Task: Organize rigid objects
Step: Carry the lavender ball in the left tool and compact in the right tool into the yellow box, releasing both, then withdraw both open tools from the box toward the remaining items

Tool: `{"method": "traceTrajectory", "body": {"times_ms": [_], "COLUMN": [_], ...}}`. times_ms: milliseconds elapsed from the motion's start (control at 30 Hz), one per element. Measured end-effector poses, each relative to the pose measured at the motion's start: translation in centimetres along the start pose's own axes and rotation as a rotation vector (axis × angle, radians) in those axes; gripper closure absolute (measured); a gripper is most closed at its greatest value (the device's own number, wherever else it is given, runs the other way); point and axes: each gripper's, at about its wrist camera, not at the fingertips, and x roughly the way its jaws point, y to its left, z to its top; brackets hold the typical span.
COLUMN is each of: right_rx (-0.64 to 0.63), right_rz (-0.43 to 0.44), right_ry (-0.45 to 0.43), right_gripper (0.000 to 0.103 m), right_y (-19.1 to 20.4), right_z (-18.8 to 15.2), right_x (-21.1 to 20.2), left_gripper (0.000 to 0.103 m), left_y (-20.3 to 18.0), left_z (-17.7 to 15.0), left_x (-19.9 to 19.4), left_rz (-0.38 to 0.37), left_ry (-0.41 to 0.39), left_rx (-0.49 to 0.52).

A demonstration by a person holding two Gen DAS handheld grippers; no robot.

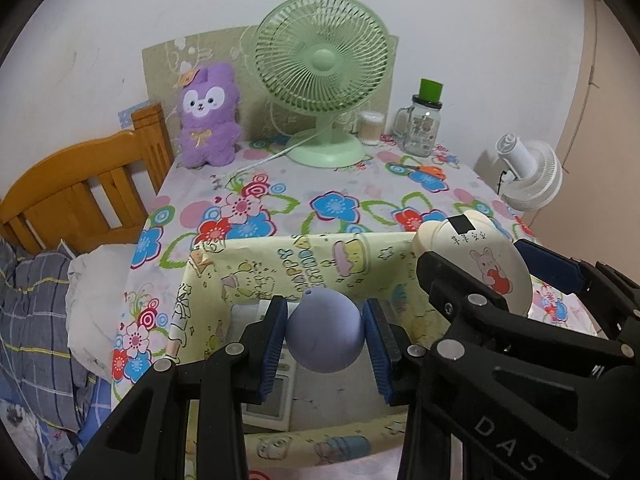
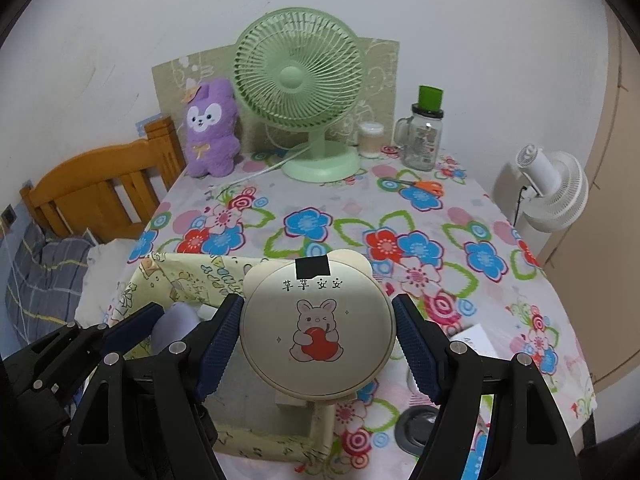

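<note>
Left tool [image 1: 325,330]: closed on a lilac ball [image 1: 325,330], pads touching it left and right. Small hole in the ball points up and slightly far-left. A ball has no long axis, so roll does not matter for setting it down.

Right tool [image 2: 318,338]: gripping a cream round case [image 2: 318,328] by its rim, pads on the left and right edges. Printed face tilted toward my camera, rabbit upright, black patch and ear bumps at the far edge. Flat disc, with its thin axis pointing roughly back at me and up. The left view shows this same case [image 1: 476,264] high on the right, so the two tools ride side by side, close but not touching as far as I can see.

Below both: a box [image 1: 304,258] with pale yellow cartoon-print walls, sitting at the near edge of the floral worktop [image 2: 440,216]. The ball hangs over the box opening, with the near wall under the tool. The case hangs over the box's right part; the right wall shows beneath it. A white gadget [image 1: 276,384] lies in the box bottom on the left.

My judgement: both items are bound for the box, straight down from each tool. The left is better centred; the right may need a nudge leftward to clear the wall.

Further out: green fan [image 2: 296,76], purple plush [image 2: 210,128], jar [image 2: 424,136] and scissors [image 2: 420,186] at the far side; bed [image 1: 48,280] left.
</note>
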Motion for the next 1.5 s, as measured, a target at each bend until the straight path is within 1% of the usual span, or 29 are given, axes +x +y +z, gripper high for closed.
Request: {"method": "traceTrajectory", "body": {"times_ms": [333,433,567,600,667,700,767,800,833,867,933,1067,1233,1333,1500], "right_rx": [-0.038,-0.037,-0.045,-0.046,-0.051,-0.054,-0.058,-0.063,-0.064,-0.063,-0.06,-0.062,-0.059,-0.05,-0.044], "right_rz": [0.008,0.023,0.024,0.025,0.017,0.012,0.012,0.013,0.013,0.016,0.025,0.03,0.024,0.019,0.013], "right_ry": [0.043,0.062,0.082,0.089,0.085,0.081,0.083,0.085,0.087,0.087,0.083,0.064,0.044,0.037,0.019], "right_gripper": [0.026,0.026,0.026,0.026,0.025,0.025,0.025,0.025,0.025,0.025,0.023,0.014,0.01,0.01,0.01], "right_y": [1.7,1.9,2.3,2.3,2.5,2.6,2.6,2.6,2.6,2.6,2.5,2.2,1.4,0.8,0.0], "right_z": [0.3,0.4,0.4,0.3,0.3,0.4,0.4,0.5,0.5,0.5,0.5,0.6,0.5,0.3,0.0], "right_x": [3.2,4.1,5.2,5.5,5.8,5.9,6.1,6.2,6.2,6.2,5.9,5.1,3.7,2.9,1.4], "left_gripper": [0.063,0.063,0.062,0.061,0.049,0.046,0.036,0.033,0.026,0.02,0.017,0.008,0.001,0.0,0.0], "left_y": [1.8,2.2,2.6,2.7,2.6,2.6,2.6,2.7,2.7,2.7,2.6,2.3,1.4,0.9,0.3], "left_z": [0.0,0.0,-0.1,-0.2,-0.2,-0.2,-0.2,-0.2,-0.2,-0.2,-0.1,-0.1,-0.2,-0.3,-0.6], "left_x": [2.5,3.1,4.1,4.3,4.6,4.6,4.8,4.8,4.7,4.6,4.3,3.7,2.4,1.6,0.7], "left_rz": [0.026,0.031,0.032,0.031,0.036,0.038,0.039,0.041,0.046,0.052,0.052,0.037,0.029,0.021,0.009], "left_ry": [0.047,0.062,0.096,0.102,0.112,0.114,0.12,0.12,0.117,0.116,0.105,0.099,0.069,0.054,0.057], "left_rx": [-0.011,-0.018,-0.025,-0.024,-0.021,-0.022,-0.023,-0.026,-0.029,-0.028,-0.026,-0.026,-0.015,-0.012,-0.027]}}
